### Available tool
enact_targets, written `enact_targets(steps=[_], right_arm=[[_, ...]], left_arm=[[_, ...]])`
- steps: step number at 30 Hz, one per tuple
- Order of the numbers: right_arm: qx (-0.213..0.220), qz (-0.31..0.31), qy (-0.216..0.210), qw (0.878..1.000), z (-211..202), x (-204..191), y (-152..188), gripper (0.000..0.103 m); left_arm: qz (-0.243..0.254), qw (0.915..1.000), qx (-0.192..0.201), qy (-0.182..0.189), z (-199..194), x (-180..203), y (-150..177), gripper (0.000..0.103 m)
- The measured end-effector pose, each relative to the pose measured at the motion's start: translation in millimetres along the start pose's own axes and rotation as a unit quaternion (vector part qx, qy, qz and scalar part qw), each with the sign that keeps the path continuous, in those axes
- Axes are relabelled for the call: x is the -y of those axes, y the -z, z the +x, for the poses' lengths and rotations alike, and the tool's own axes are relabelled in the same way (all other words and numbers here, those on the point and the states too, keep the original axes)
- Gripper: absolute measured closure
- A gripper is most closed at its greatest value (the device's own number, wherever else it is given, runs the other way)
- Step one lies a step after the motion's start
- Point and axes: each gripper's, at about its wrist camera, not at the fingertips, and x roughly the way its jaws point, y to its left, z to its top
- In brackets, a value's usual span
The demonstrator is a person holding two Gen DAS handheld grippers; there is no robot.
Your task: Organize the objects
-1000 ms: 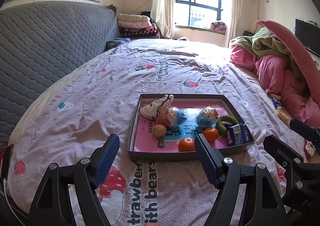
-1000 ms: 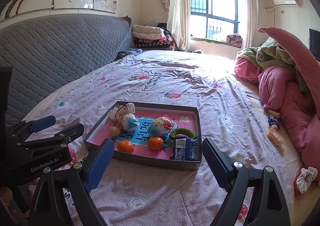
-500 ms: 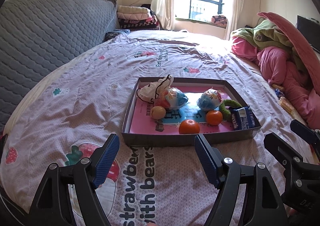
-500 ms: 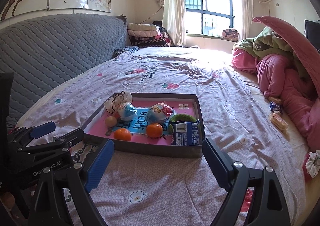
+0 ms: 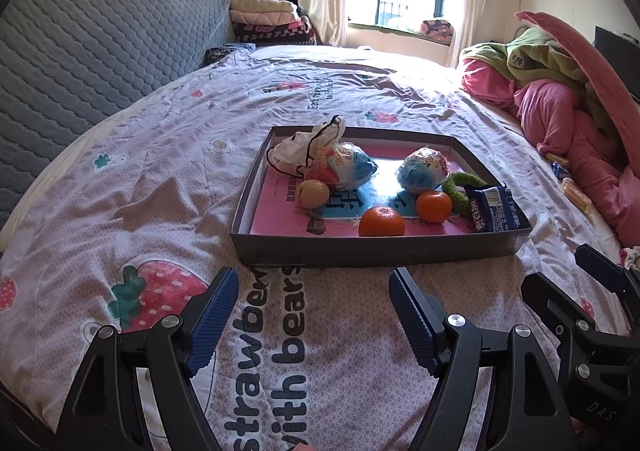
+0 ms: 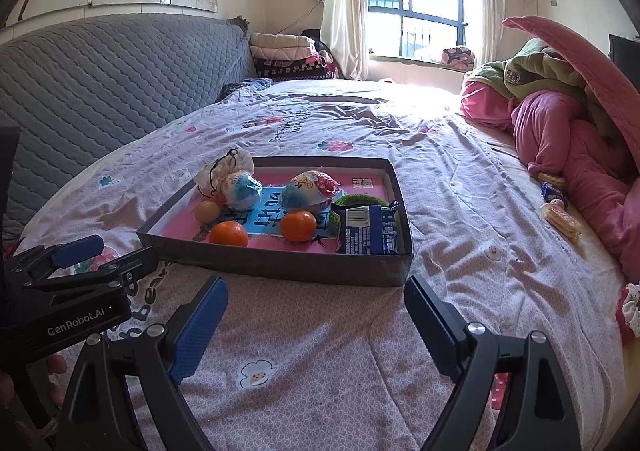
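A shallow grey box point(image 5: 360, 251) point(image 6: 280, 259) with a pink floor lies on the bed. In it are two oranges point(image 5: 381, 222) point(image 6: 228, 233), a small brown fruit point(image 5: 314, 193), two wrapped snack balls point(image 5: 352, 167) point(image 6: 310, 187), a white drawstring bag point(image 5: 304, 145), a green ring point(image 5: 460, 187) and a blue carton point(image 5: 494, 209) point(image 6: 366, 229). My left gripper point(image 5: 314, 315) hangs open just short of the box's near wall. Nothing sits between the wide-apart fingers of my right gripper point(image 6: 316, 327), which is open near the box's right corner.
The bedspread point(image 5: 160, 211) is printed with strawberries. A grey quilted headboard point(image 5: 80, 63) rises on the left. Pink and green bedding point(image 6: 560, 123) is heaped at the right, with wrapped snacks point(image 6: 560, 215) beside it. A window point(image 6: 412, 27) is at the far end.
Both grippers have sunk toward the bed, so the box looks larger and closer. Both stay open and the objects in the box have not moved.
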Motion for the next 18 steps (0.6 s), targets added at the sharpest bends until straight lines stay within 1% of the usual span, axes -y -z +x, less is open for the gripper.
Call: enact_targets(steps=[5,15,18], right_arm=[[-0.001,0.005,0.001,1.0,4.3,1.2,4.3,0.013],[-0.012,0.005,0.003,1.0,16.6,1.7,16.3,0.013],[-0.008,0.006,0.002,1.0,18.0,1.9,19.1,0.013]], left_arm=[[0.008,1.0,0.002,-0.004,3.2,0.9,7.1,0.025],[0.005,0.9999,-0.004,-0.008,14.2,-4.4,16.2,0.025],[0.006,1.0,-0.005,-0.006,16.3,-3.2,17.8,0.025]])
